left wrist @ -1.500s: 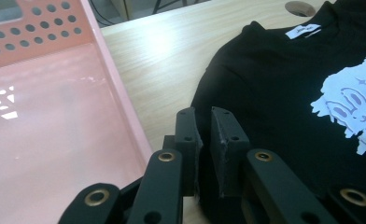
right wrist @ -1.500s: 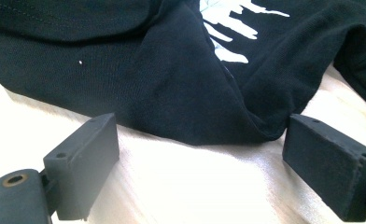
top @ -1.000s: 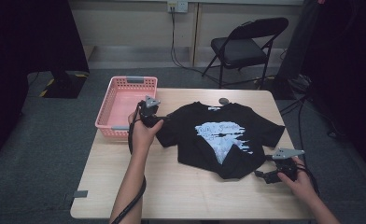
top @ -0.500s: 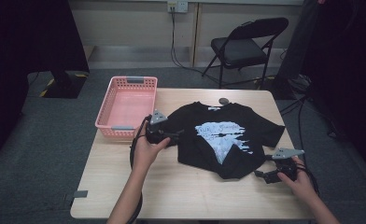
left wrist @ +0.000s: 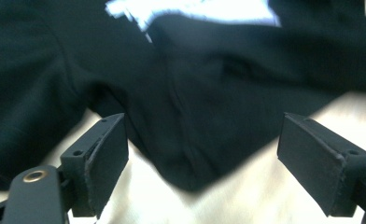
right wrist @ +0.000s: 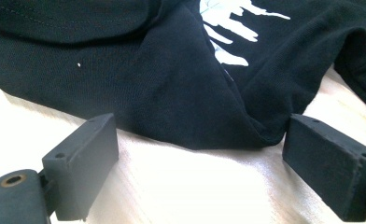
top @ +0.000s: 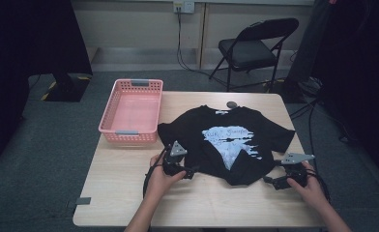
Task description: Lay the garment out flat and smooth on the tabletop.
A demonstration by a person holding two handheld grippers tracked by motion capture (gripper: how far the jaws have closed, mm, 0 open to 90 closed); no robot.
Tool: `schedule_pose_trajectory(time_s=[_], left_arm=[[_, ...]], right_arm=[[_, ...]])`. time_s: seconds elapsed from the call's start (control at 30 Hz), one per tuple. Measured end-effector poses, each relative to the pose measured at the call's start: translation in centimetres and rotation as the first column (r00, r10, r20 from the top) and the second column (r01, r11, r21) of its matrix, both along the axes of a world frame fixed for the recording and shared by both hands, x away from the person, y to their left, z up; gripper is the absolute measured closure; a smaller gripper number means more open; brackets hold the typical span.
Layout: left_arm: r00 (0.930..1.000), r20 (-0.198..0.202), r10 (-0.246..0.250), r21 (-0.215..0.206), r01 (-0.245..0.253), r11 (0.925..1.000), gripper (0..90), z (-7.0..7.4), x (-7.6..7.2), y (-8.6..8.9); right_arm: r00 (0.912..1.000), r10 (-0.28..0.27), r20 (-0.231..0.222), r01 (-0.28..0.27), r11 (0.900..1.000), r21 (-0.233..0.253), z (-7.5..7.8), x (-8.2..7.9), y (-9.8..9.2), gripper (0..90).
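Both grippers stand with their jaws spread wide and nothing between them. In the left gripper view, the left gripper has its jaws set either side of a rounded fold of black cloth, which hangs toward the gap without touching either pad. In the right gripper view, the right gripper faces a dark folded corner that lies just beyond the jaws, its tip close to the right-hand pad.

Seen from above, the left gripper sits at about 8 o'clock of the black T-shirt, at its lower left hem; the right gripper sits at about 4 o'clock, at the lower right hem. The shirt lies spread on the wooden table, printed side up, with the pink basket at its 9 o'clock, just apart from the sleeve.

The shirt's long axis runs from 12 to 6 o'clock: collar toward the far edge, hem toward the person, sleeves out at 3 and 9. The hem is already tucked up unevenly.

This looks like the approach to a fold: both hands line up on the hem corners. The next move likely calls for easing each pair of jaws forward over its fold, low along the table, and closing on cloth alone.
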State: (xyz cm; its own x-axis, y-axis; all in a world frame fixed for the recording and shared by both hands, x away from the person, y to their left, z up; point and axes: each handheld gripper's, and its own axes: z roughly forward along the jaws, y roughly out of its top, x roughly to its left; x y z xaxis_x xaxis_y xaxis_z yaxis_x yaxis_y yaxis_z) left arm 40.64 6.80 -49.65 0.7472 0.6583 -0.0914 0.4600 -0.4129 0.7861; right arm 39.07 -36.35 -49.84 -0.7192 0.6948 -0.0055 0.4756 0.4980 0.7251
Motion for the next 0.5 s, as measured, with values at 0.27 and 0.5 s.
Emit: schedule_pose_trajectory(time_s=[0.27, 0.5], left_arm=[[0.9986, 0.046, -0.027, 0.052, 0.024, 0.9984, 15.6, -0.9, -1.1, 0.1], [0.9961, 0.086, -0.019, 0.040, 0.015, 0.9991, 9.0, -1.4, -1.2, 0.2]], right_arm=[[1.0000, 0.000, 0.000, 0.000, 1.000, 0.000, 0.0, 0.0, 0.0, 9.8], [1.0000, 0.000, 0.000, 0.000, 1.000, -0.001, 0.0, 0.0, 0.0, 9.8]])
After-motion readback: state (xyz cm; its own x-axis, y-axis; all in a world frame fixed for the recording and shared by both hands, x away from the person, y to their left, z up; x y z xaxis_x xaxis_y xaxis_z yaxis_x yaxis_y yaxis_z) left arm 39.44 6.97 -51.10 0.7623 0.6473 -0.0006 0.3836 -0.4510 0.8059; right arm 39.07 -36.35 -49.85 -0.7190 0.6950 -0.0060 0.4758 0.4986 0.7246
